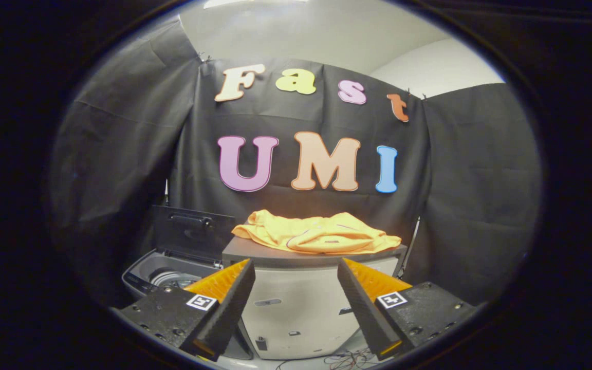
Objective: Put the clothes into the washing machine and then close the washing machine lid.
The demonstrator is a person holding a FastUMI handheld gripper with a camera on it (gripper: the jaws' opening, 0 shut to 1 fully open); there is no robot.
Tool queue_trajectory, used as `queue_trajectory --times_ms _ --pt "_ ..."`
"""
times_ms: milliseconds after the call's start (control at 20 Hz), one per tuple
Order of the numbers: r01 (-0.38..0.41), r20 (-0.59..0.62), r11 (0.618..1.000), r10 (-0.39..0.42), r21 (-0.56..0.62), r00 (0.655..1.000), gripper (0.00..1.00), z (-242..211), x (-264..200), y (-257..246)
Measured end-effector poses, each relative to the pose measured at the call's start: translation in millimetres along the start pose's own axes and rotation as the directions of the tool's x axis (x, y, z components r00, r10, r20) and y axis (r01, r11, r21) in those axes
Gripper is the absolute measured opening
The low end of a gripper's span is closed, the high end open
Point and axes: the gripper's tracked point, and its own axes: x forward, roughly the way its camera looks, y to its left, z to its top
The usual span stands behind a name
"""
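Yellow-orange clothes (317, 234) on a grey-topped white cabinet (301, 303). Far left: washing machine (162, 275), grey rim, black lid (193, 231) raised.

No readable words, brands or numbers on objects. Two square black-and-white coded markers (201, 301), one on each finger mount of gripper (295, 263), lower left and lower right of frame; pattern only, no letters. Fingers spread apart, gripping nothing. Small marks on front of white cabinet (296, 313), lower centre: too small to read. Washing machine (136, 280) panel, lower left: print illegible.

A cloth-walled test booth (121, 144) housing a washing machine (172, 267).
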Motion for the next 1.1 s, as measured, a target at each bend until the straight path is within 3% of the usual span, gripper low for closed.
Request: queue_trajectory --times_ms 500,600,900,1100 --pt "0.064 -0.068 0.996 -0.068 -0.064 0.995 0.97 35 128 -30" --pt "0.045 -0.110 0.997 -0.051 -0.058 0.993 0.97 33 161 -28" --pt "0.084 -0.325 0.996 -0.071 0.028 0.943 0.98 -14 238 -42" --pt "0.079 -0.414 0.997 -0.073 -0.002 0.908 0.98 -41 258 -42"
